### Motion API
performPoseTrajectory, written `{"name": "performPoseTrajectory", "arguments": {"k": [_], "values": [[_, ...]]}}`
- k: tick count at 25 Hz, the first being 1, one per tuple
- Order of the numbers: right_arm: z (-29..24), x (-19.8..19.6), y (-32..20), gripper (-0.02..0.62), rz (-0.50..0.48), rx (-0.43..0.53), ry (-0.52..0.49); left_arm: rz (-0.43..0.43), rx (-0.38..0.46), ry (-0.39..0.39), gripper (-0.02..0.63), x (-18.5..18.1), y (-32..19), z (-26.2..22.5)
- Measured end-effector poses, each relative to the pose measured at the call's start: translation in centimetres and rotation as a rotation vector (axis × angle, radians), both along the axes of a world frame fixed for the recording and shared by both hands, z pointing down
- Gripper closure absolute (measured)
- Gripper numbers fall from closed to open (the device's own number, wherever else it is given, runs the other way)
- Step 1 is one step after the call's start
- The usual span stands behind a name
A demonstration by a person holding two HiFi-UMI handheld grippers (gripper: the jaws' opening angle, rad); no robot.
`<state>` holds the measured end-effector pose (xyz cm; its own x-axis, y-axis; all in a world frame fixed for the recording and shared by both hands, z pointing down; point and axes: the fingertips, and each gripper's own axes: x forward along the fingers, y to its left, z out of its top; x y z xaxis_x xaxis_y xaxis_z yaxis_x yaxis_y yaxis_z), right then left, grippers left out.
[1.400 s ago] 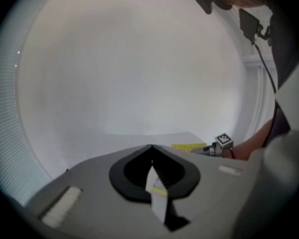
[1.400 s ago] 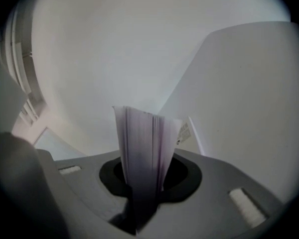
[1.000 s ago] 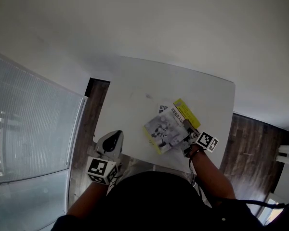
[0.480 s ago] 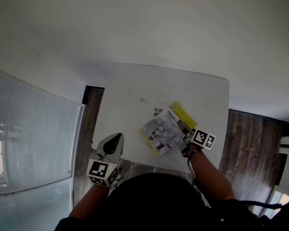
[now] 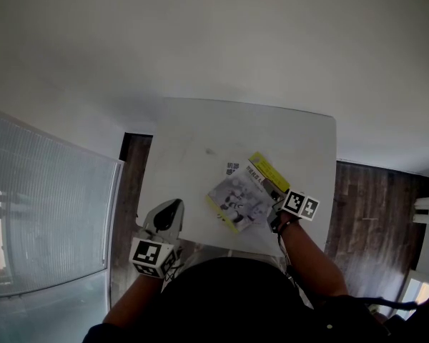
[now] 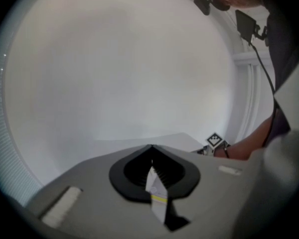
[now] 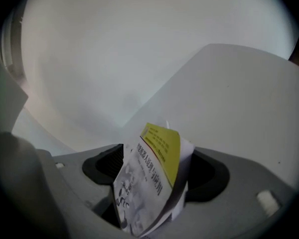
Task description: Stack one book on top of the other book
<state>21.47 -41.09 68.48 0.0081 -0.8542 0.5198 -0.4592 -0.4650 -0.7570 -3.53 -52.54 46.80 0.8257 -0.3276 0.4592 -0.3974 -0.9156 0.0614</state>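
Two books lie stacked on the white table [image 5: 200, 134], right of its middle. The top book [image 5: 242, 195] has a grey picture cover with a yellow band. The lower book [image 5: 232, 168] peeks out at the far left. My right gripper [image 5: 275, 207] is at the stack's near right corner. Its jaws are opening, and the top book [image 7: 152, 168] stands between them with the pads [image 7: 102, 166] clear of it. My left gripper [image 5: 168, 211] hovers shut at the table's near left edge, away from the books. A small white slip with a yellow band shows at the left gripper [image 6: 152, 156].
Dark wood floor lies left [image 5: 129, 163] and right [image 5: 372, 206] of the table. A frosted glass panel [image 5: 43, 213] stands at the far left. The right gripper's marker cube [image 6: 214, 139] and the person's forearm [image 6: 254, 143] show in the left gripper view.
The head view has shifted a little. The right gripper stays at the books' near right corner, and the left gripper stays at the table's near left edge.
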Motion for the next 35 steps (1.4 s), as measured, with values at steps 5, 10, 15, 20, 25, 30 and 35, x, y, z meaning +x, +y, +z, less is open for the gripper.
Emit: {"name": "performPoseTrajectory", "arguments": {"k": [5, 10, 15, 20, 25, 30, 35], "values": [[0.2, 0.4, 1.4, 0.222, 0.045, -0.028, 0.019, 0.025, -0.003, 0.018, 0.601, -0.1, 0.1, 0.2], [0.2, 0.8, 2.7, 0.221, 0.092, -0.05, 0.026, 0.051, -0.007, 0.026, 0.601, 0.2, 0.0, 0.3], [0.0, 0.9, 3.8, 0.221, 0.135, -0.054, 0.029, 0.077, -0.018, 0.032, 0.601, 0.7, 0.0, 0.4], [-0.6, 0.5, 4.9, 0.221, 0.151, -0.057, 0.06, 0.115, -0.023, 0.049, 0.601, 1.4, 0.0, 0.6], [-0.5, -0.6, 6.0, 0.221, 0.171, -0.065, 0.087, 0.163, -0.032, 0.065, 0.601, 2.3, 0.2, 0.6], [-1.4, -1.3, 6.5, 0.255, 0.193, -0.023, 0.088, 0.182, -0.04, 0.087, 0.601, 2.8, 0.1, 0.4], [-3.5, -1.1, 7.5, 0.594, 0.23, 0.004, 0.2, 0.242, -0.047, 0.101, 0.601, 4.0, 0.3, 0.4]]}}
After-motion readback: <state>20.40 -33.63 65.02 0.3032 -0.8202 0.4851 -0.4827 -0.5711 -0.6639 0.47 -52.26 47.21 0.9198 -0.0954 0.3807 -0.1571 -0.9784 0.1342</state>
